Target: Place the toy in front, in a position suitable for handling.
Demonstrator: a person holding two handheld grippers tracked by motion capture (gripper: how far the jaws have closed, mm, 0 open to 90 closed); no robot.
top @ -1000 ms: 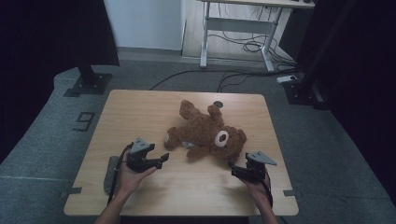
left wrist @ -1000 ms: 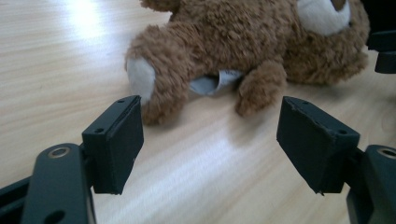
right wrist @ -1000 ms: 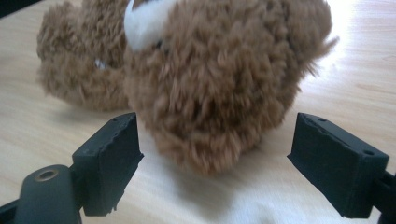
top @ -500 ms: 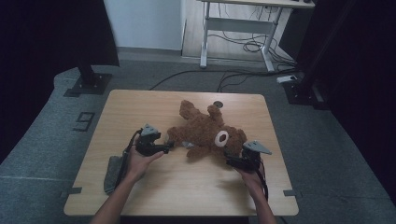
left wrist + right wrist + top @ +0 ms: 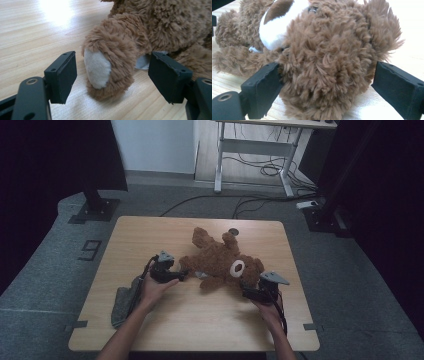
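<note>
Centrally, one teddy bear (image 5: pixel 220 261) on bench (image 5: pixel 200 320); left tool (image 5: pixel 176 276) open around paw at 9 o'clock, right tool (image 5: pixel 246 291) open around head at 4 o'clock; near edge bare.

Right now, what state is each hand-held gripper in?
Left hand-held gripper: open, jaws either side of the teddy bear's paw.
Right hand-held gripper: open around the bear's head.

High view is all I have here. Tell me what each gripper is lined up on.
Observer: The left gripper has its fingers spread open on either side of the teddy bear's paw, the one with the white pad.
Operator: Confirm it is not gripping yet.
Observer: Not yet. There is a gap between each finger and the fur.
Operator: Now report the right one.
Observer: The right gripper is open around the teddy bear's head; one finger brushes the fur, the other stands clear.
</note>
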